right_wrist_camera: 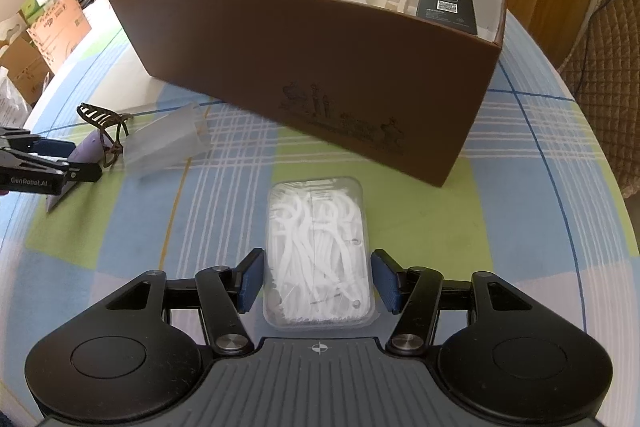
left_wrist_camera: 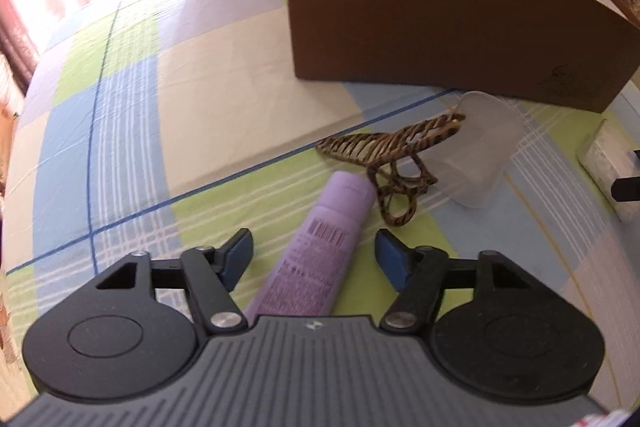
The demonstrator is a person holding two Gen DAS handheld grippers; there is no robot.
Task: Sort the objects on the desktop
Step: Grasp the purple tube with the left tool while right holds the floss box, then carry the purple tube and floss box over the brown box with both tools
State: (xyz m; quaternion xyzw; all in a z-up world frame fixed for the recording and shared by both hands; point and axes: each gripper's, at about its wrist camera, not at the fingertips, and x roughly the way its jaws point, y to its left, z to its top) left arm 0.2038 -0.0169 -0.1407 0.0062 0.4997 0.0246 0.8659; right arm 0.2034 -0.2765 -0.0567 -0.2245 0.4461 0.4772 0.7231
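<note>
- The left tongs (left_wrist_camera: 314, 255) stand wide apart, one blue pad on each side of a purple tube (left_wrist_camera: 320, 259), touching neither side of it.
- The purple tube lies flat on the checked cloth of the counter (left_wrist_camera: 132, 131), its far end pointing at a tiger-striped hair claw (left_wrist_camera: 394, 163).
- The hair claw rests just beyond the tube, leaning against a clear plastic cup (left_wrist_camera: 478, 155) that lies on its side.
- The right tongs (right_wrist_camera: 318, 279) are likewise spread wide, straddling the near end of a clear box of white floss picks (right_wrist_camera: 318, 251); narrow gaps show between the pads and the box walls.
- The floss-pick box sits flat on the cloth, lengthwise along the tongs.
- Beyond everything stands a large brown cardboard box (right_wrist_camera: 320, 67), open at the top.
- Inside it, against the right wall, leans a black carton (right_wrist_camera: 448, 1), with white and yellow items behind that are too hidden to identify.
</note>
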